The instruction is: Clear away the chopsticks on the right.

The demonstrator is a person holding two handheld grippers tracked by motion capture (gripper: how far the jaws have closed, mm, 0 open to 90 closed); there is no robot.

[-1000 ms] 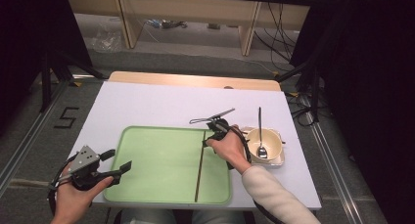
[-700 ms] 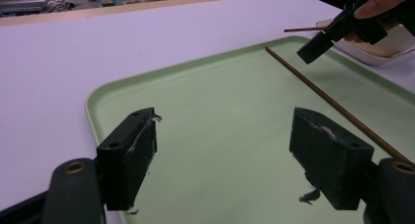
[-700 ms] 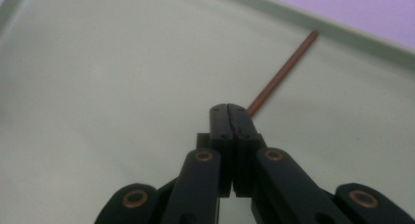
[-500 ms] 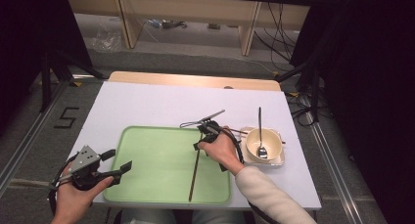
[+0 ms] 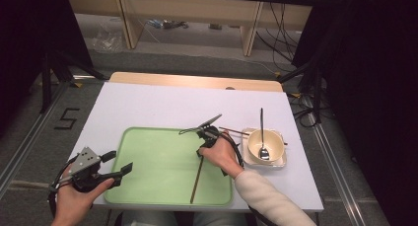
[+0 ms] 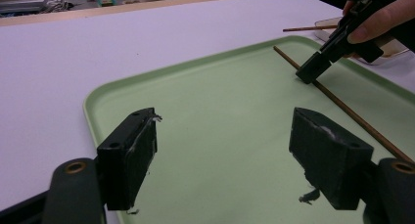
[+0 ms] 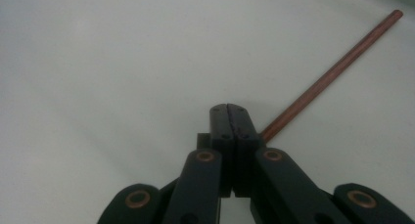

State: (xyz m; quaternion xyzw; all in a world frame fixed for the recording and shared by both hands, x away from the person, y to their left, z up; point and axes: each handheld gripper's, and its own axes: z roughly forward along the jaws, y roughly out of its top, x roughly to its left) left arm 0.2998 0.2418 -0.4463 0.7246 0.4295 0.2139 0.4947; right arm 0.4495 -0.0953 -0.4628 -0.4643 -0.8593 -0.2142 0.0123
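Right gripper [image 7: 229,111] clamped tight on chopstick [image 7: 333,72] — over tray [image 5: 148,186].

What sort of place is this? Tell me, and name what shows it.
Probably a lab or recording workspace, not a dining room: a white table on a carpeted floor, loose cables under a workbench behind, and a staged green tray with a bowl.

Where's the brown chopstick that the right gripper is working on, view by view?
High view: chopstick lies on the green tray's right part, running from the right gripper toward the near rim.
Left gripper view: chopstick crosses the tray at the right.
Right gripper view: chopstick runs up-right from the shut jaws.
Shared landmark: the tray.
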